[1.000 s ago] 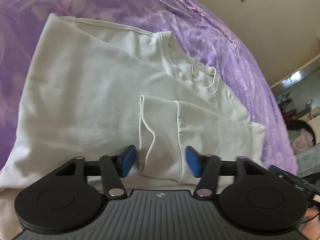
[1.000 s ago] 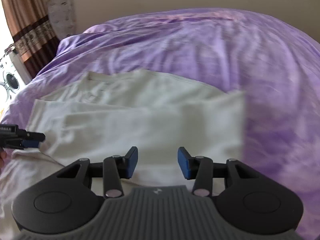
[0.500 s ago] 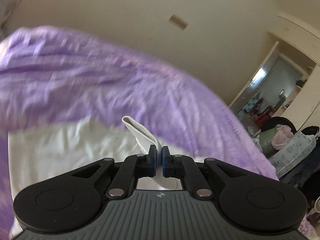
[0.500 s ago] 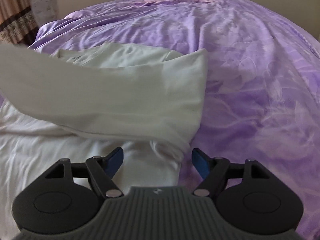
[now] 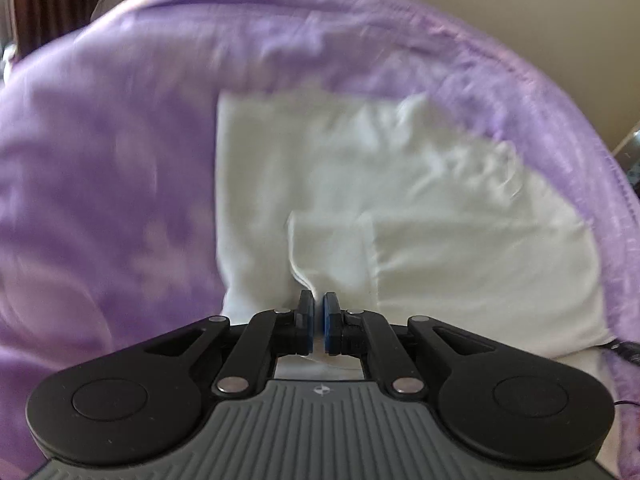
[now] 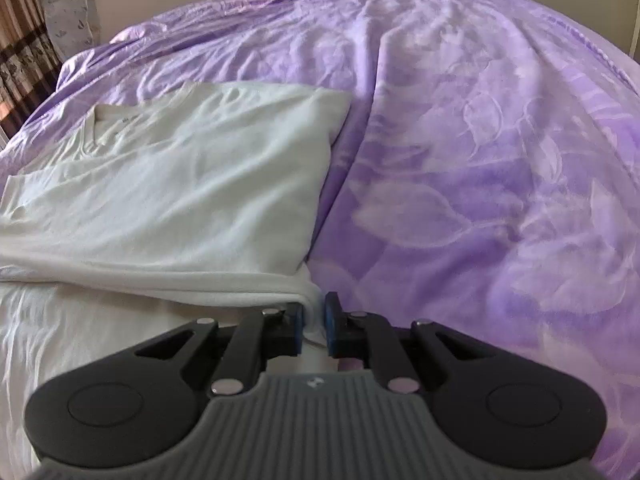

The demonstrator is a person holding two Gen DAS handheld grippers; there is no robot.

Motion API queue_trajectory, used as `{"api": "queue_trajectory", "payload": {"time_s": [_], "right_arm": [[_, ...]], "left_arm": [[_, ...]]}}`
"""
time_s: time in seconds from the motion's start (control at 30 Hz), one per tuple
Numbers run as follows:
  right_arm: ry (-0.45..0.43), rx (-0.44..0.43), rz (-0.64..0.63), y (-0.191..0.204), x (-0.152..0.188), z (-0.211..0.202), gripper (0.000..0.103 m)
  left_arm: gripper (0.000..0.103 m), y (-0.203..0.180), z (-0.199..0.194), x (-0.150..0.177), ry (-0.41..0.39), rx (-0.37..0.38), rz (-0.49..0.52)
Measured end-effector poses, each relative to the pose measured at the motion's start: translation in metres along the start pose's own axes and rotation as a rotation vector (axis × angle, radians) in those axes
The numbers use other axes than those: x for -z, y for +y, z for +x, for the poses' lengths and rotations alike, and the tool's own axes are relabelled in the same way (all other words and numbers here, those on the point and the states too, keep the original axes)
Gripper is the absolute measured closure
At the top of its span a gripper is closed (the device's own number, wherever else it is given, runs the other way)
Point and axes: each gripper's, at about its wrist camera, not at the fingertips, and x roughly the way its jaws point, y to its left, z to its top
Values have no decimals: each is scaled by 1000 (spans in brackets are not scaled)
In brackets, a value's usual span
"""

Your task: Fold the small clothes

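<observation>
Both wrist views look low and close across the bedspread point(image 6: 480, 160), sharing the white shirt point(image 5: 400, 200)

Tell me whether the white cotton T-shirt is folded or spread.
Folded: the white cotton T-shirt lies doubled on the purple bedspread, collar showing.

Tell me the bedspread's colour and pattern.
Purple bedspread with a pale leaf pattern, clearest in the right wrist view.

Cream shirt point(image 6: 192, 184) lies folded over on purple bedspread point(image 6: 480, 160).
</observation>
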Motion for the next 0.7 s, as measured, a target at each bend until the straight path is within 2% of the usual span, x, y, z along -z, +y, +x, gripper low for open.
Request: {"api": "queue_trajectory", "payload": {"time_s": [0.27,0.33,0.4,0.47,0.57,0.6,0.7], "right_arm": [[50,-1,-50,-3,2,-9,98],[76,20,-63,-5,5,-13,101],[104,77,-83,-11,9,-16,102],[97,92,-59,-23,13,-25,101],[37,16,40,-38,8,-45,99],[16,-8,55,-38,5,-50,94],[-26,-60,46,-23,-9,-49,92]], "left_arm": [[97,-5,9,1,-6,-24,55],[96,-5,11,1,-8,-25,44],[95,-4,7,6,-12,-28,48],[94,-6,8,7,-15,-37,69],[94,-6,8,5,-7,-40,67],[93,-6,8,4,-4,-40,59],[91,-5,9,5,-6,-45,55]]}}
